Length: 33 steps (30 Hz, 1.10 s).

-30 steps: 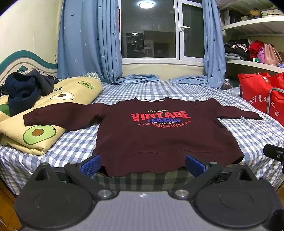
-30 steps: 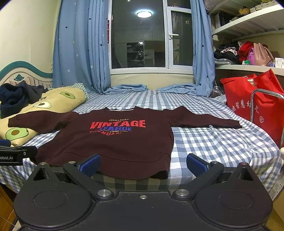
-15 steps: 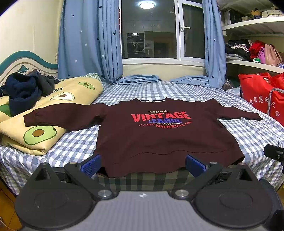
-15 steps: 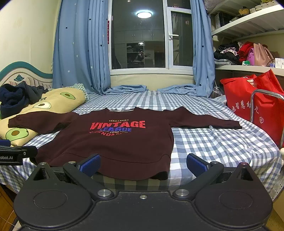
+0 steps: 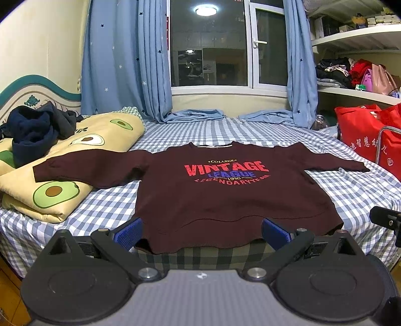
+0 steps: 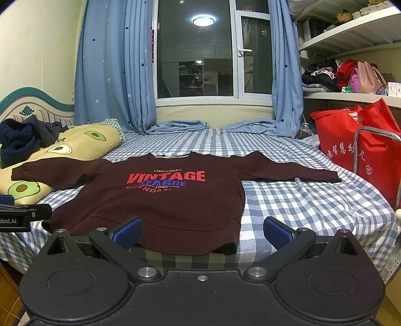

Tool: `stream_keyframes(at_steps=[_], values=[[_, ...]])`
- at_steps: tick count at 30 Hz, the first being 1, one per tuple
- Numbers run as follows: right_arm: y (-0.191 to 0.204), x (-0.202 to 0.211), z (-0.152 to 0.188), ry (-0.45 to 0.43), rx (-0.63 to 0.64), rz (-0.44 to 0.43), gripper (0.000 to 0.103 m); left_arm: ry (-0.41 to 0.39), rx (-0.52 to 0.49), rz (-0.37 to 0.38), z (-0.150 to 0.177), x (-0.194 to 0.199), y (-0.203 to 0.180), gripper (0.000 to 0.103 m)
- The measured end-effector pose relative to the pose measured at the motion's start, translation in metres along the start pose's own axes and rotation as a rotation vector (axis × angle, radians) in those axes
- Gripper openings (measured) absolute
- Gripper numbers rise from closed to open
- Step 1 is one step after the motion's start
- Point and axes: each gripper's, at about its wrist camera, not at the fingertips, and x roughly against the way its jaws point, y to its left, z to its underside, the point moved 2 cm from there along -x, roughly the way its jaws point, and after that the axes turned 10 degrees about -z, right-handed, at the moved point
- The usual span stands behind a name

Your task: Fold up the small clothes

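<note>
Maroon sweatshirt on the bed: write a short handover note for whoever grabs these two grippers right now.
Left gripper: jaws open, empty, in front of the hem.
Right gripper: jaws open, empty, near the hem's right corner.
The maroon long-sleeved sweatshirt with red VINTAGE print lies flat, face up, on the blue-and-white checked bed. One sleeve rests on the yellow avocado-print quilt; the other lies out toward the red fabric bag.
Done: spread out only.
Left: every fold.

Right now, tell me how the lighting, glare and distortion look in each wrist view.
Left wrist view: the ceiling lamp's reflection glares in the dark window, fisheye bends the curtains and shelves, and the maroon sweatshirt is sharp. Right wrist view: same lamp glare, dark rounded corners, and print on the sweatshirt stays readable.
</note>
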Motion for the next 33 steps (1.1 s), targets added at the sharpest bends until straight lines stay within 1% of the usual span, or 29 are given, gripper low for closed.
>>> stream_keyframes(at_steps=[7, 17, 23, 27, 33], values=[[-0.003, 0.001, -0.004, 0.003, -0.011, -0.004, 0.103, 0.008, 0.004, 0.004, 0.001, -0.001, 0.000, 0.102], [-0.002, -0.001, 0.001, -0.003, -0.004, -0.001, 0.103, 0.009, 0.019, -0.001, 0.002, -0.003, 0.003, 0.102], [-0.015, -0.005, -0.002, -0.008, -0.016, 0.023, 0.103, 0.018, 0.020, -0.002, 0.003, -0.007, 0.004, 0.102], [-0.025, -0.015, -0.005, -0.002, -0.020, 0.029, 0.103, 0.023, 0.018, -0.006, 0.001, -0.017, 0.003, 0.102], [-0.044, -0.053, -0.014, 0.038, -0.017, 0.029, 0.103, 0.018, -0.007, -0.005, -0.006, -0.040, -0.007, 0.102]])
